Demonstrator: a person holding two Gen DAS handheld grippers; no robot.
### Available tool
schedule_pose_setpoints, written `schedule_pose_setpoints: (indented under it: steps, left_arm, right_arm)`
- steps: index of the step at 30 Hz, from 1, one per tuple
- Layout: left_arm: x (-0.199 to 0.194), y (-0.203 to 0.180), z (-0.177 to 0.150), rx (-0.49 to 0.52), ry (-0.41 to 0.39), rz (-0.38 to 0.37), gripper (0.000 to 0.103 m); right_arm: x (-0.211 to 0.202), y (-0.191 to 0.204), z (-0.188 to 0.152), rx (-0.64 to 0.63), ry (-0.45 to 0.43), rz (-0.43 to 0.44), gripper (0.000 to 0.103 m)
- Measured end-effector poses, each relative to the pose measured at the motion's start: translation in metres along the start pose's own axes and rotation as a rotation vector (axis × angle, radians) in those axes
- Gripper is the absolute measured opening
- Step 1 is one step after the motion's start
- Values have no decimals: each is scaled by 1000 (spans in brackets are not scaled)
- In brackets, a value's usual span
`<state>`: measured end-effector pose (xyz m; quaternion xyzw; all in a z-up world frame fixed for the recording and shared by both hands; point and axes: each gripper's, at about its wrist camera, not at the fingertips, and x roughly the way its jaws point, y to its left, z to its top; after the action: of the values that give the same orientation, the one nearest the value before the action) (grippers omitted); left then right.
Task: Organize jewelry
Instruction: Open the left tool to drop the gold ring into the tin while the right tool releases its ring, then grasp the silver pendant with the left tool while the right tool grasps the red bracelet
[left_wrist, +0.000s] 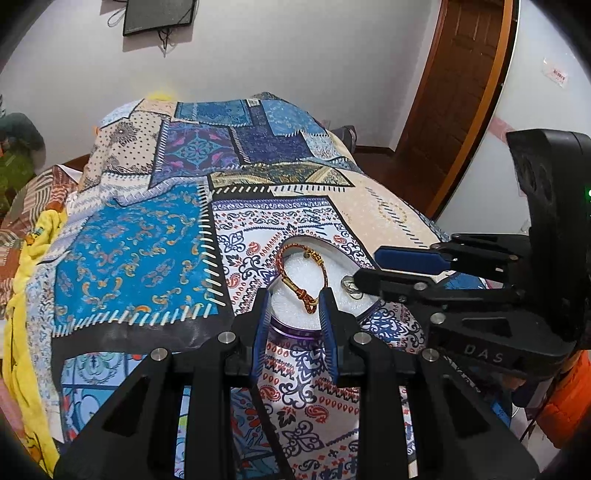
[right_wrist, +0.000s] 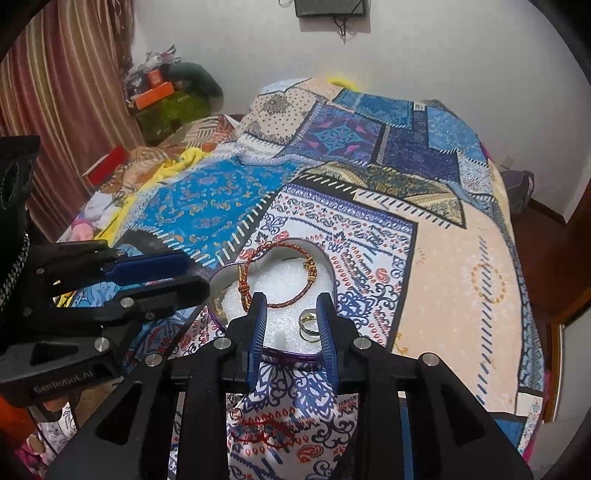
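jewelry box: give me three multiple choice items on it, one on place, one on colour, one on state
1. Where does the box sit?
A. on the patterned quilt
B. on the wooden floor
C. on a shelf

2. What colour is the bracelet's cord?
A. plain green
B. red and gold
C. black

3. How is the box?
A. shut with a lid
B. open, jewelry on white foam
C. tipped upside down

Answers:
1 A, the quilt shows all round the box in both views.
2 B, the woven cord is red with gold fittings.
3 B, the bracelet and rings lie in plain sight on the foam; no lid shows.
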<state>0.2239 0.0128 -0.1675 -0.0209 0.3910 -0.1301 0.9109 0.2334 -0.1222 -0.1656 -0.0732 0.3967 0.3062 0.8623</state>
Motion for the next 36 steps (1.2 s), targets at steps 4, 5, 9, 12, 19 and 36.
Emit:
schedule_pose_setpoints:
  steps: [4,5,9,12,19,36]
  left_arm:
    - [-12,-2,0,-1,-9,15,25]
    - [-15,-3,0,-1,-12,18,25]
    - [-28,-7,-2,1,-23,32,32]
    - [-36,-9,-5,4,-25,41,33]
    - [-36,-15,-21,3,18,45,33]
    - [18,-40,-55,22,180,-21,33]
  right_arm:
    - [-14,1,0,4,-23,-12,25]
    - [-19,2,-1,4,-31,-17,25]
    - [-36,2,-5,10,-56,-34,26]
    - [-45,0,-9,19,-63,-45,27]
    - [-54,-9,-31,59,-45,-75,29]
    - [-30,-20,-81,138,89,-15,29]
